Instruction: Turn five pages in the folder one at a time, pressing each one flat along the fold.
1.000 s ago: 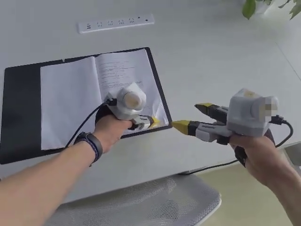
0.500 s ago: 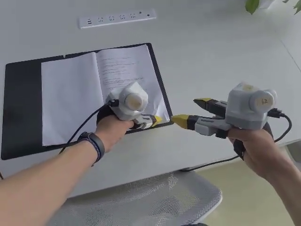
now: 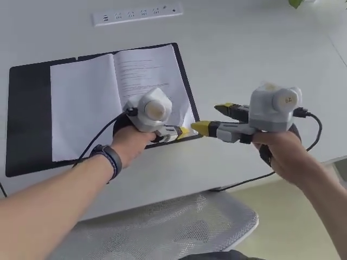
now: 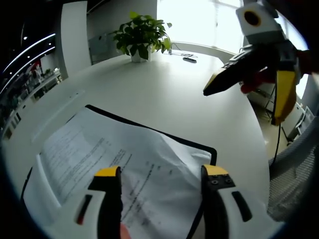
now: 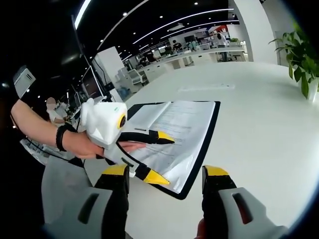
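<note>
While the left gripper straddles the page, the right gripper hovers

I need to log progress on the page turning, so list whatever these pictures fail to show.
- Head view: the left gripper and hand cover the folder's lower right corner, so contact between jaws and page is unclear.
- All views: the page's print is too small to read.
- Left gripper view: the folder's near edge is cut off behind the jaws.
- Head view: the plant is cropped by the top edge.
</note>
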Available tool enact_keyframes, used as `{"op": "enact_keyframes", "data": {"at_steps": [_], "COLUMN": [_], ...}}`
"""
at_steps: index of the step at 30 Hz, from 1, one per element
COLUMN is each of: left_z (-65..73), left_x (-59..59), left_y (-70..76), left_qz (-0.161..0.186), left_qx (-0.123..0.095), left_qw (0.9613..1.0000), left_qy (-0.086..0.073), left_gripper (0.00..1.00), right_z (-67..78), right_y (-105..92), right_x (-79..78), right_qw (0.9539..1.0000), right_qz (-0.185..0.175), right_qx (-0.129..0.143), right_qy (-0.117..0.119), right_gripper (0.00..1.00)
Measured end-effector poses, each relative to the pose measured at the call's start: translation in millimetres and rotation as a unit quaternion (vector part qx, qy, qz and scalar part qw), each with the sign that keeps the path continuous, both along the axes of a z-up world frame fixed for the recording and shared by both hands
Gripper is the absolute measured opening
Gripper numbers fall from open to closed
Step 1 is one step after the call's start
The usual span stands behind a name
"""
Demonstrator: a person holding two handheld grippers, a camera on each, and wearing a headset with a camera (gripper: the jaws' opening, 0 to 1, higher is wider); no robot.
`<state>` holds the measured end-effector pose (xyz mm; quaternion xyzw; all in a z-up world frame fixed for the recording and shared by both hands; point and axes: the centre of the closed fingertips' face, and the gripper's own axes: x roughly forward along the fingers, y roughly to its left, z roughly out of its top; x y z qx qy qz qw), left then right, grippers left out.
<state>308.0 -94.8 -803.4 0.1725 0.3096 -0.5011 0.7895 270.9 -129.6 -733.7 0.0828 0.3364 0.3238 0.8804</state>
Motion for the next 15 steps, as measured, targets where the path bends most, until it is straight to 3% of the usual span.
{"op": "enact_keyframes", "data": {"at_steps": [9,15], "left_z": [0.6,1.6], "left_x": [1.1,5.1], "left_y": [0.8,2.2], "left_qz": [0.003,0.011], "left_qx": [-0.001,-0.006], "left_qw": [1.0,0.9999], "left_qy": [-0.001,-0.002], "left_gripper": [0.61,0.56], "right_z": [-10.8,-9.6], "right_y": [21.1,28.3], "right_x": [16.6,22.4], "right_qw": [0.9996,0.9993], "right_qz": [0.018,0.03], "right_qx": [0.012,0.015], "right_qy": [0.016,0.016], "right_gripper": [0.55,0.54]}}
